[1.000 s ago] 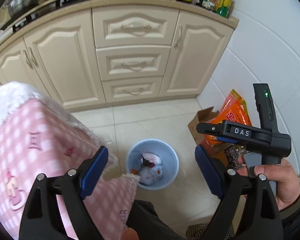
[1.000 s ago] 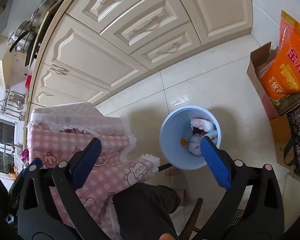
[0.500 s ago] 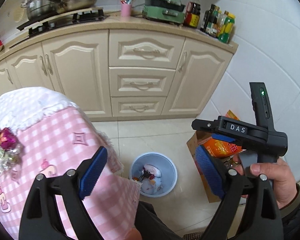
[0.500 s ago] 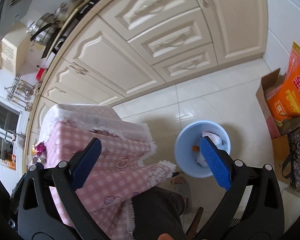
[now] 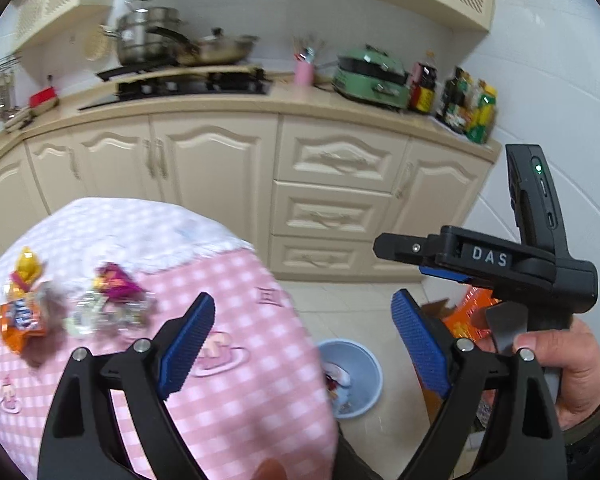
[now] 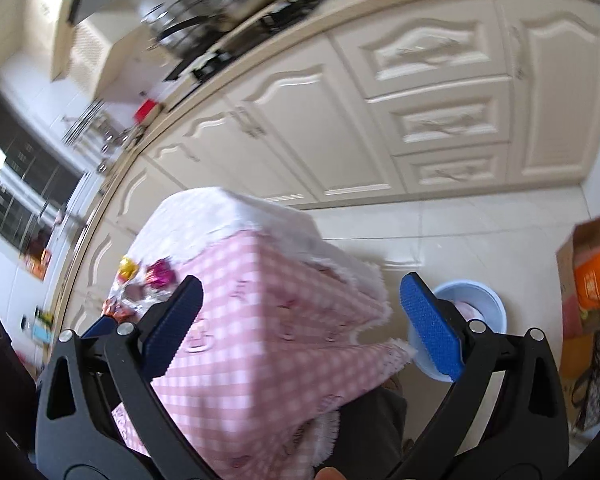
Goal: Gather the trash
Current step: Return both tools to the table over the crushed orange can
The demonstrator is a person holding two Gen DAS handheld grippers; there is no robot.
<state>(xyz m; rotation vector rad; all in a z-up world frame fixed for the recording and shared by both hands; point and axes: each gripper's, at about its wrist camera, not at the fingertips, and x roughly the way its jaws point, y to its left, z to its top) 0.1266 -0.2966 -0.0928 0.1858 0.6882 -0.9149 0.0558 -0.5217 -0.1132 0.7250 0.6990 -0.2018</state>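
A pink checked table [image 5: 240,384] carries loose wrappers: an orange snack bag [image 5: 20,316], a yellow wrapper [image 5: 27,266], a magenta wrapper [image 5: 116,280] and clear crumpled plastic [image 5: 96,314]. They also show in the right wrist view: the magenta wrapper [image 6: 159,272] and the yellow wrapper [image 6: 126,269]. A light blue bin [image 5: 352,376] with trash inside stands on the floor to the table's right, also seen in the right wrist view [image 6: 486,304]. My left gripper [image 5: 300,344] is open and empty above the table's right edge. My right gripper [image 6: 300,320] is open and empty; its body [image 5: 500,264] shows in the left wrist view.
Cream kitchen cabinets [image 5: 332,200] run along the back, with pots on a stove [image 5: 188,76] and bottles [image 5: 468,108] on the counter. A cardboard box with an orange bag [image 6: 596,276] stands by the right wall next to the bin. The floor is pale tile [image 6: 460,240].
Both grippers have tilted up and away from the bin toward the table. The wrappers on the table have come into view. Both stay open and empty.
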